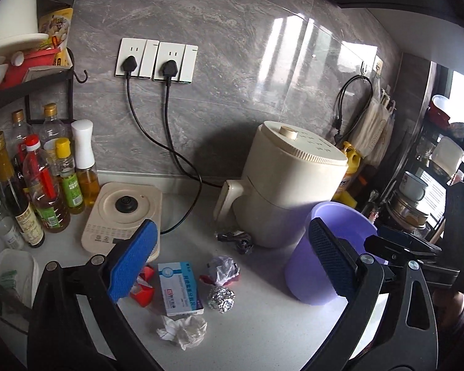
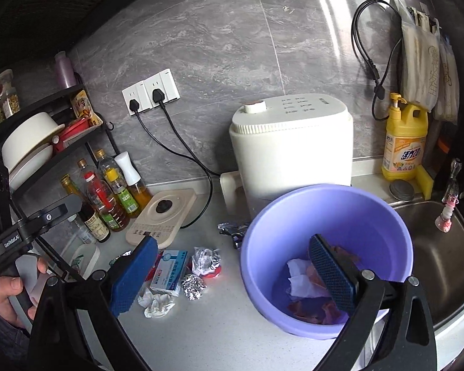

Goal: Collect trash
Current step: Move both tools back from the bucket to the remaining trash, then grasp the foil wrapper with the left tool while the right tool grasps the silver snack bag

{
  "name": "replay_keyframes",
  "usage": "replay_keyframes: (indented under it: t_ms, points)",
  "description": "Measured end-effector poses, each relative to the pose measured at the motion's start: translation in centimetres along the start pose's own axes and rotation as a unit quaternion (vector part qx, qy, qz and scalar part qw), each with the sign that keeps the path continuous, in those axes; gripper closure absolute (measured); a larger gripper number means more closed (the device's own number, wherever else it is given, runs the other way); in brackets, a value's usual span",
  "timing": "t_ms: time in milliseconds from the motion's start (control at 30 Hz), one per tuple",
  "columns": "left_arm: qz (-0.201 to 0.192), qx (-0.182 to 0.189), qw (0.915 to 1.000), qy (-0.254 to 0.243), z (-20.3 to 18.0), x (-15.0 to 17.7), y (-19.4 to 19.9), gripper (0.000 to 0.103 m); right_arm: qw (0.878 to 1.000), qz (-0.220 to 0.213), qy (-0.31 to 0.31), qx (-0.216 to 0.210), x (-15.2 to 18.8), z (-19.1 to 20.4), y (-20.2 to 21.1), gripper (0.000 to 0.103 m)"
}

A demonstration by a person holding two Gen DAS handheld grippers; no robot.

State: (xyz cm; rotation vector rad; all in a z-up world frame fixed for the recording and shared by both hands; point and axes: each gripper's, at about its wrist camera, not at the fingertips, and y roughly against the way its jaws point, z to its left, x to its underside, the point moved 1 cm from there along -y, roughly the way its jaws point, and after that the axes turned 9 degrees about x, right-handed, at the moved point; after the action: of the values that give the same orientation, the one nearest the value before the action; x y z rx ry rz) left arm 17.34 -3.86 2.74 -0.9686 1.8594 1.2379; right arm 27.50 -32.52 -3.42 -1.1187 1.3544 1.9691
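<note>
Both sets of jaws stand wide with nothing between them. Left gripper (image 1: 229, 266) hangs over the loose trash; right gripper (image 2: 235, 278) sits over the purple bin (image 2: 399, 232), one pad inside its rim.

Trash still on the bench (image 1: 263, 334), in a cluster just left of the bin, toward the front edge:
- crumpled tissue (image 1: 182, 329), nearest the front edge
- blue-and-white medicine box (image 1: 180, 287), lying flat
- foil ball (image 1: 221, 299), touching or just beside the box
- crumpled wrapper (image 1: 221, 269) behind the foil ball
- red scrap (image 1: 143, 293), partly hidden by our left pad
- dark crinkled piece (image 1: 235, 239) further back, against the cream appliance (image 1: 287, 185)

The bin already holds white tissue (image 2: 300, 281) and some pinkish scraps (image 2: 309, 309).

We judge the step in hand as the next pick, left side. How we'd do it well:
- Tissue first: closest, soft, no neighbours touching.
- Come down so the pads straddle it and close low, or it slips out.
- The foil ball may roll; approach it with the box as a backstop or pinch from above.
- Box: grip across its narrow side.
- Keep clear of the kettle base (image 1: 123, 213) and the bottles (image 1: 46, 185) at the back left.
- Release well inside the bin's rim; it looks light and could tip if bumped.
</note>
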Motion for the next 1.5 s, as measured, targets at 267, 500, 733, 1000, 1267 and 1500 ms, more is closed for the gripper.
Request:
replay_keyframes:
  t_ms: [267,500,733,1000,1267,1500]
  points:
    - [-0.003,-0.036,0.9990,0.025,4.6,1.4,3.5,0.006,1.000,0.005,0.010,0.005,0.6,5.3,-1.7,0.007]
    - [0.000,-0.044,0.9985,0.033,6.5,2.9,5.1,0.006,1.000,0.018,0.021,0.010,1.9,8.5,-3.3,0.008]
    - [-0.004,-0.051,0.9982,0.032,7.9,4.4,5.9,0.006,0.999,0.031,0.021,0.019,3.2,10.5,-4.9,0.008]
    - [0.004,-0.062,0.9972,0.042,9.8,6.6,5.2,0.006,0.998,0.036,0.023,0.050,5.2,11.3,-6.5,0.008]
    - [0.043,-0.076,0.9942,0.062,12.3,8.3,2.2,0.006,0.996,0.044,0.032,0.077,6.1,11.1,-7.7,0.008]
    - [0.078,-0.078,0.9899,0.090,14.1,8.8,-1.1,0.019,0.995,0.050,0.035,0.075,6.2,11.1,-9.0,0.009]
